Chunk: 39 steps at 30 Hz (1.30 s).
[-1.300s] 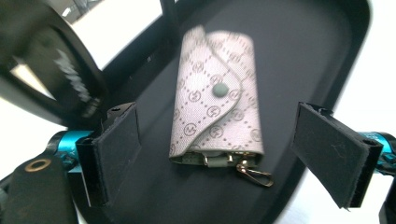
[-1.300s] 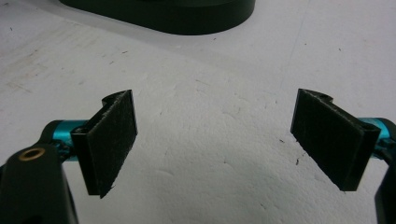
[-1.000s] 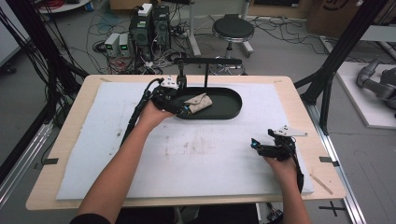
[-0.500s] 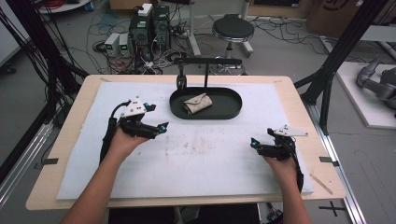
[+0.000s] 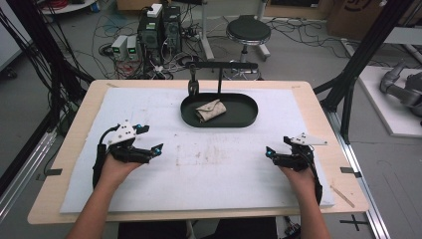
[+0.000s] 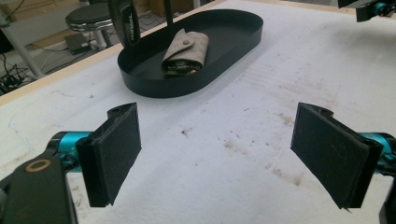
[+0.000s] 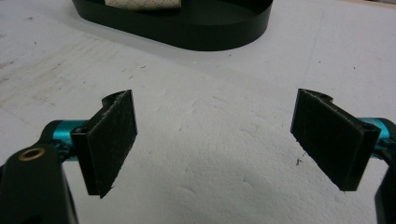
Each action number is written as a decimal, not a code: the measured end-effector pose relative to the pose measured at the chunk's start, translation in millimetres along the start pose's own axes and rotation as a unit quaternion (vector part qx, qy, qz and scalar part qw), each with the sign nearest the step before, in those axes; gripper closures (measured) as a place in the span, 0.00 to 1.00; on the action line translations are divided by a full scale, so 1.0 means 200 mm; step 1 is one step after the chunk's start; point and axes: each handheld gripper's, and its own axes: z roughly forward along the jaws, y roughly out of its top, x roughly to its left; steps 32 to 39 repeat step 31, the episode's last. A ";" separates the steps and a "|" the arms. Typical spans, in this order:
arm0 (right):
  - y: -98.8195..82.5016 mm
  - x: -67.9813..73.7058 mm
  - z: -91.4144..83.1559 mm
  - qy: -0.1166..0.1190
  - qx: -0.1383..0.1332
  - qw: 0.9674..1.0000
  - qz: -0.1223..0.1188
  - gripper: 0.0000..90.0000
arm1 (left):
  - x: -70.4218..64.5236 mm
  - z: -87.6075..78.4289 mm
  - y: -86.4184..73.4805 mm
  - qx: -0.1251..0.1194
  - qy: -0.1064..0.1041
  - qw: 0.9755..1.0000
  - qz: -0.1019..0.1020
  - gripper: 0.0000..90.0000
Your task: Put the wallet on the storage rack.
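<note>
High view: L gripper (image 5: 149, 142) held low over the white foam mat (image 5: 224, 199), near its left edge, forearm entering from bottom left, hand (image 5: 117, 167) wrapped round the grip from behind, jaws pointing right and slightly toward the far side. R gripper (image 5: 271, 154) mirrors it near the mat's right edge, forearm from bottom right, jaws pointing left. The two are well apart, w/ bare stained mat between.

Gripper views: both sets of jaws spread wide, nothing between the pads (image 6: 116, 158), mat visible through each gap.

Beige folded pouch (image 5: 210, 109) lies in the left half of the black oval tray (image 5: 246, 117), at the mat's far centre, well apart from both grippers. Black stand w/ hanging clip (image 5: 193, 87) rises at the tray's far rim.

Hard to read: pouch contents dark and unclear at its open end in L gripper view; in R gripper view the pouch (image 7: 142, 3) is cut off by the top edge. Whether the grippers touch the mat cannot be told. Far tip of R gripper (image 6: 373, 9) is cropped at the top right of L gripper view.
</note>
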 end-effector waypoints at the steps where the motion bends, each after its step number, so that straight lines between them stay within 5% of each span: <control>1: 0.00 0.00 0.00 0.000 -0.001 1.000 0.000 0.16 | 0.00 0.00 -0.01 0.001 -0.002 1.000 0.000 0.17; 39: 0.00 0.01 0.01 -0.001 0.007 1.000 -0.005 0.16 | 0.00 0.00 -0.07 0.011 0.001 1.000 -0.005 0.17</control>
